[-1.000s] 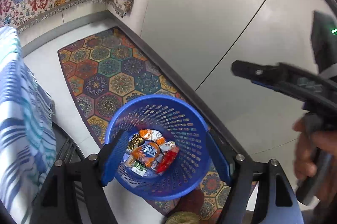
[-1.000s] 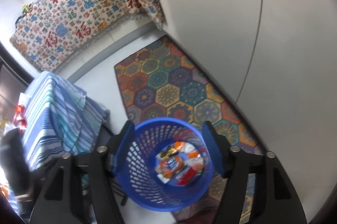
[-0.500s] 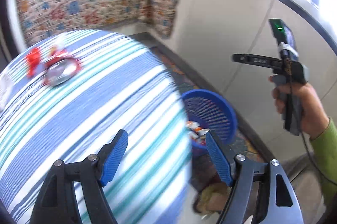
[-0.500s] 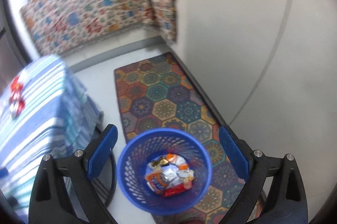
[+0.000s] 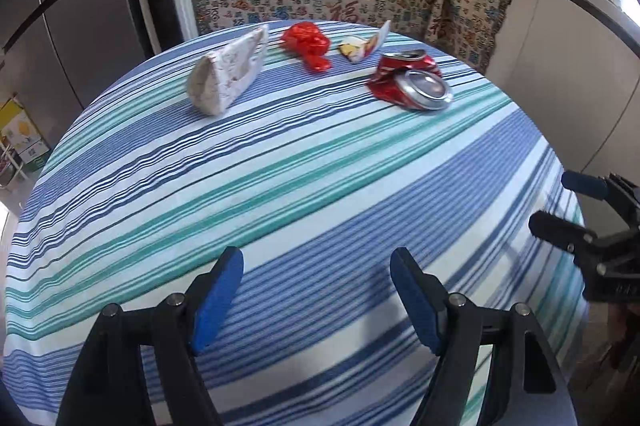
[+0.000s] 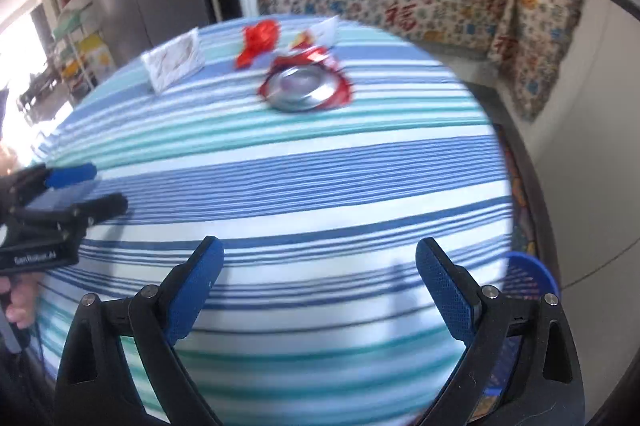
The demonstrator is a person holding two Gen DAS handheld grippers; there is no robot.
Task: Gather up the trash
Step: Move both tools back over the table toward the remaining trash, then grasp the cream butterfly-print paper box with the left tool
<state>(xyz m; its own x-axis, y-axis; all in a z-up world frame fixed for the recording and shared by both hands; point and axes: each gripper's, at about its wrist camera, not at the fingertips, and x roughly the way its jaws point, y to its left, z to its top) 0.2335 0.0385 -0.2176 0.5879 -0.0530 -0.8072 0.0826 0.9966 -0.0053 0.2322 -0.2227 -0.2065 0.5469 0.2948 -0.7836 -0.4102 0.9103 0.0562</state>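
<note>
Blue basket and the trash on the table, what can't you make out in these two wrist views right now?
- Blue basket: right wrist view, only a rim sliver past the table's striped cloth; contents hidden. Absent from left wrist view.
- Small wrapper: print too small.
- Crushed red can: motion blur; label unreadable.
- White folded packet: far side hidden by its own fold.
</note>
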